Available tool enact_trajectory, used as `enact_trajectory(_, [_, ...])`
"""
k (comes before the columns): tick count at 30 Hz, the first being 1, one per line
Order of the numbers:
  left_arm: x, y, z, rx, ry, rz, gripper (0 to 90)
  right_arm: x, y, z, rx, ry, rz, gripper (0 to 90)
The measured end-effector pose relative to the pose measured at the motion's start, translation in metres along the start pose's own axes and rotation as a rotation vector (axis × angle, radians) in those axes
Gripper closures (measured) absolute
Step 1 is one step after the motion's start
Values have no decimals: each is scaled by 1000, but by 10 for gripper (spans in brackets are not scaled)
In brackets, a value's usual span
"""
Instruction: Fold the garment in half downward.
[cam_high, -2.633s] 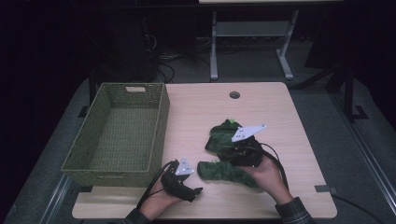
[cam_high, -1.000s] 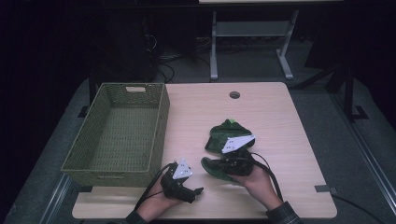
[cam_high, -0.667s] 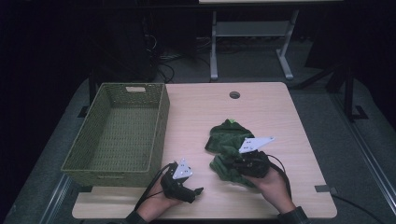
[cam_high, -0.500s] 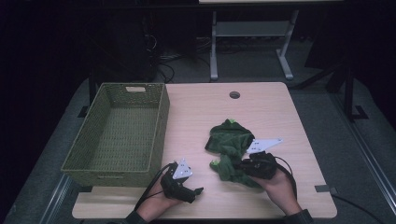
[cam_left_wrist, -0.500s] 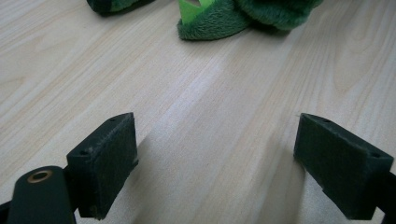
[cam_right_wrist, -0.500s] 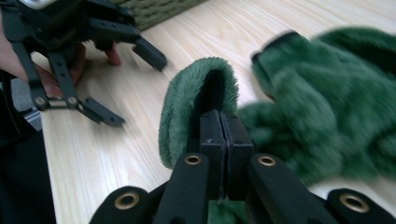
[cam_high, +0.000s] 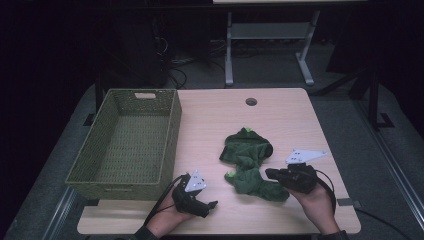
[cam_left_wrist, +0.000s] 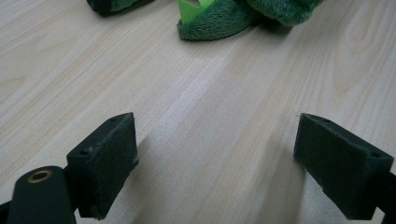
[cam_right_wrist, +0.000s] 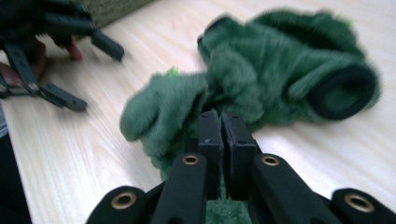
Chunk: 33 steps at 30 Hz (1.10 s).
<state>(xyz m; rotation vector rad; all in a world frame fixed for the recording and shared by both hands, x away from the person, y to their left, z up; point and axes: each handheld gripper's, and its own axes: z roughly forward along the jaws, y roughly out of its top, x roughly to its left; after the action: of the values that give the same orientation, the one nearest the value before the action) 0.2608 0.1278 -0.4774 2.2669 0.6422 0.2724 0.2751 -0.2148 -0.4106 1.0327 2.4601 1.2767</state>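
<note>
A fuzzy green garment (cam_high: 247, 150) lies crumpled on the wooden table (cam_high: 280, 115), right of the middle. My right gripper (cam_high: 271, 174) is at its lower right part, shut on a fold of the green fabric (cam_right_wrist: 163, 107), with its jaws pressed together. The garment's dark-rimmed opening (cam_right_wrist: 343, 91) lies to the right in the right gripper view. My left gripper (cam_high: 202, 202) rests near the table's front edge, open, with bare wood between its pads (cam_left_wrist: 105, 163). The garment's near edge (cam_left_wrist: 219, 18) lies a short way ahead of it.
A woven green basket (cam_high: 172, 135) stands empty on the table's left side, just behind my left hand. A round cable hole (cam_high: 251, 101) sits near the far edge. Metal stand legs (cam_high: 270, 35) rise on the dark floor beyond the table.
My right gripper has moved to the right along the table, and the garment's lower part has stretched out after it. The left gripper has stayed in place.
</note>
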Motion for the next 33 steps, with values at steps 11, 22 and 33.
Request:
enact_trajectory(11, [0, 0, 0, 0, 2, -3, 125, 22, 14, 12, 12, 59, -52, 898])
enact_trajectory(22, [0, 0, 0, 2, 3, 1, 126, 7, 5, 55, 149, 34, -46, 898])
enact_trajectory(33, [0, 0, 0, 2, 3, 1, 126, 6, -5, 72, 219, 29, -63, 891])
